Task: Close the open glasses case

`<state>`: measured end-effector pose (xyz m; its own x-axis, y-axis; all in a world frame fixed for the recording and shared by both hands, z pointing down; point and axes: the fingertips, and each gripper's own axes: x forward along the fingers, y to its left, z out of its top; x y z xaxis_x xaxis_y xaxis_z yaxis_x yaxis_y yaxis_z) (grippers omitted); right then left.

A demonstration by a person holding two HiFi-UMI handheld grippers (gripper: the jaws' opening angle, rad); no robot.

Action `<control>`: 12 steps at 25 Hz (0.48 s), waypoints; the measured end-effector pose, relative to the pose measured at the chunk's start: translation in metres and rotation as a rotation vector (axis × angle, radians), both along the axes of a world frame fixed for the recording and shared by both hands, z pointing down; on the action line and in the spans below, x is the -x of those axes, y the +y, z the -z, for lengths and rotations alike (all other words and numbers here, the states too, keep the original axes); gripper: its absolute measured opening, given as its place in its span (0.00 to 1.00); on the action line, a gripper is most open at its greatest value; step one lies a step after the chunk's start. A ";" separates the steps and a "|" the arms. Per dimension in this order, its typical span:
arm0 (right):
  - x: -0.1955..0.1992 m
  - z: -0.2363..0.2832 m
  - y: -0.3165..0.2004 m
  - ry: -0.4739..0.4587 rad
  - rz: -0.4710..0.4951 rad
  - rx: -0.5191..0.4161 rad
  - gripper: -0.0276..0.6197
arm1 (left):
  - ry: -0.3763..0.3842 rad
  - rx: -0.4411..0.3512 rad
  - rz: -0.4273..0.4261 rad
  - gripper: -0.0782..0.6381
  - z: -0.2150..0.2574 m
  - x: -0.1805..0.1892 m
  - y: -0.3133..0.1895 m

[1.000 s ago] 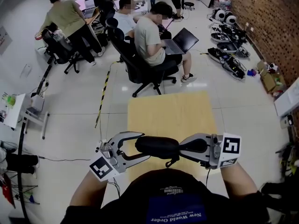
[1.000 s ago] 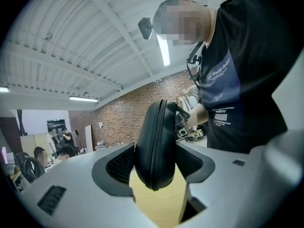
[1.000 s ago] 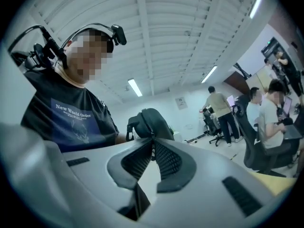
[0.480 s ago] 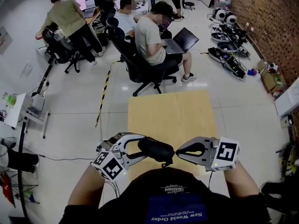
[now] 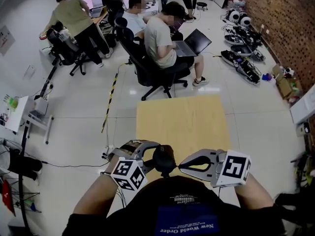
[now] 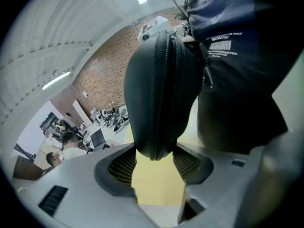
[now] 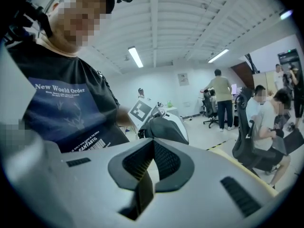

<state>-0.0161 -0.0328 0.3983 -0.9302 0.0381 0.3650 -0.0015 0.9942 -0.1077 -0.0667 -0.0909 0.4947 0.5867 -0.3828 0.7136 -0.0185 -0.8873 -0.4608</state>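
Since the glasses case [image 5: 164, 159] is a black zip-round clamshell, I'd expect it to be light, with semi-stiff moulded halves that give a little under squeeze. It's not fragile, and the matte skin should be grippy enough on ribbed pads.

It's in the air over the near edge of the worktop [image 5: 182, 122], close to the person's torso and end-on to the head view.

The left gripper [image 5: 156, 157] has it by one rounded end. Its jaws are partway apart, with one pad on each half and the zip seam running between them. They've just closed a touch further on it. The end tapers, so my guess is a hard pinch there could squirt it out. Mid-body, across both halves, looks like the safer hold, and it also presses the halves together.

In the left gripper view the halves meet along the visible seam. I can't tell whether the zip has been run all the way round.

The right gripper [image 5: 181, 166] has its jaws pressed together with nothing between them, and its tip is just beside the case's right side. The zip tab, if that's what's left to do, is a small target for those wide pads, so expect a fiddly pinch. Pull along the seam while the left gripper resists, or the case will probably twist in the grip.

People sit at desks well beyond the worktop, clear of all this.
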 end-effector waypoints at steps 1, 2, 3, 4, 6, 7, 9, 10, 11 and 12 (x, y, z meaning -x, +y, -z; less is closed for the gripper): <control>0.005 0.001 0.002 0.012 0.002 -0.009 0.02 | -0.026 -0.001 0.002 0.45 -0.003 -0.002 0.000; 0.009 0.003 0.005 0.007 0.009 -0.015 0.02 | -0.039 -0.001 -0.002 0.45 -0.005 -0.005 0.000; 0.014 0.007 0.008 -0.025 0.024 -0.010 0.02 | -0.029 0.007 -0.015 0.45 -0.005 -0.010 0.002; 0.016 0.014 0.010 -0.087 0.044 0.017 0.02 | 0.015 0.026 -0.037 0.45 -0.002 -0.017 0.007; 0.011 0.034 0.010 -0.260 0.086 0.135 0.02 | 0.183 0.085 -0.085 0.45 0.016 -0.032 0.017; 0.004 0.046 0.006 -0.353 0.103 0.207 0.02 | 0.273 0.110 -0.105 0.45 0.028 -0.037 0.022; -0.013 0.065 -0.008 -0.530 0.115 0.334 0.02 | 0.408 0.136 -0.140 0.45 0.049 -0.042 0.029; -0.023 0.070 -0.018 -0.604 0.109 0.377 0.02 | 0.455 0.144 -0.155 0.45 0.057 -0.043 0.031; -0.031 0.072 -0.027 -0.659 0.095 0.406 0.02 | 0.492 0.152 -0.166 0.45 0.062 -0.044 0.034; -0.038 0.072 -0.035 -0.694 0.075 0.426 0.02 | 0.520 0.159 -0.172 0.45 0.067 -0.044 0.037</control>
